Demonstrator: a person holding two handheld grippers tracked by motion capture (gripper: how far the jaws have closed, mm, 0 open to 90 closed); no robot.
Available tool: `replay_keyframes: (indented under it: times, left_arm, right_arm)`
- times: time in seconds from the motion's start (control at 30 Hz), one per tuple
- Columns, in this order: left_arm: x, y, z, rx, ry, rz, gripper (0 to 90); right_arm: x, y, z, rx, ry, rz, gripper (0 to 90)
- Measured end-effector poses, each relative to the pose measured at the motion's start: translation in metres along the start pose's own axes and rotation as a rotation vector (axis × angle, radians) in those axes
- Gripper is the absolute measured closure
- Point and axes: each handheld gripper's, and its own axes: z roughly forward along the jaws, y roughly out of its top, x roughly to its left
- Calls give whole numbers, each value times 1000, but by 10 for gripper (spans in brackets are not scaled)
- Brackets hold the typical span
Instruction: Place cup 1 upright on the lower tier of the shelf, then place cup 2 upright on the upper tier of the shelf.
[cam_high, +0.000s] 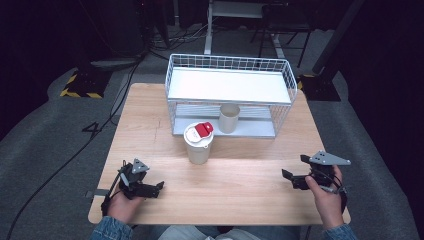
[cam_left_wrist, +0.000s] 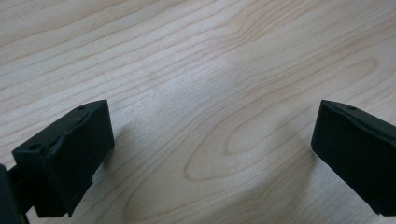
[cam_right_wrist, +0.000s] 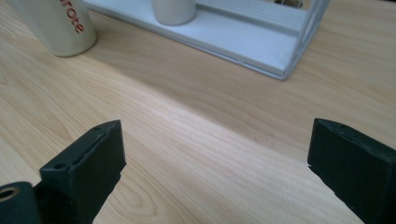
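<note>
1. Left gripper (cam_high: 161, 186) and right gripper (cam_high: 286, 174) are held low at the near table (cam_high: 150, 125) edge, jaws spread, nothing gripped.
2. Lidded cup (cam_high: 198, 145) stands mid-table, in front of wire rack (cam_high: 227, 62); plain cup (cam_high: 229, 118) sits on the lower shelf.
3. Probable next step: lidded cup approached level, gripped below the lid, w/ jaws centred.

Your left hand (cam_high: 121, 202): low at the near left edge, holding the left gripper (cam_high: 159, 187), jaws spread wide, nothing between them. Your right hand (cam_high: 327, 197): near right, holding the right gripper (cam_high: 295, 172), jaws likewise spread wide and empty, pointing leftward. Denim sleeves at both wrists.
</note>
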Motion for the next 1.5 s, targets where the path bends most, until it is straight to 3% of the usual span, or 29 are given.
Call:
replay_keyframes:
  times: [0.13, 0.23, 0.43, 0.6, 0.8, 1.17, 1.5]
  left_arm:
    - [0, 1, -1, 2, -22, -2, 0]
    - [-1, 2, -2, -26, -45, -19, 1]
    - [2, 3, -12, -122, -71, -63, 1]
    - [1, 3, -15, -153, -77, -62, 1]
    - [-1, 4, -17, -176, -88, -31, 1]
    - [-4, 10, -20, -218, -138, -30, 3]
    - [-11, 26, -24, -252, -160, 5, 6]
  right_arm:
    - [-5, -7, 0, 23, -14, 9, 44]
    - [-9, -16, 1, 60, -35, 5, 44]
    - [-19, -34, 13, 131, -55, 16, 45]
    - [-23, -41, 19, 161, -66, 20, 45]
    - [-26, -48, 31, 199, -80, 16, 45]
    - [-27, -51, 35, 186, -82, 26, 1]
    - [-26, -51, 36, 184, -86, 22, 0]
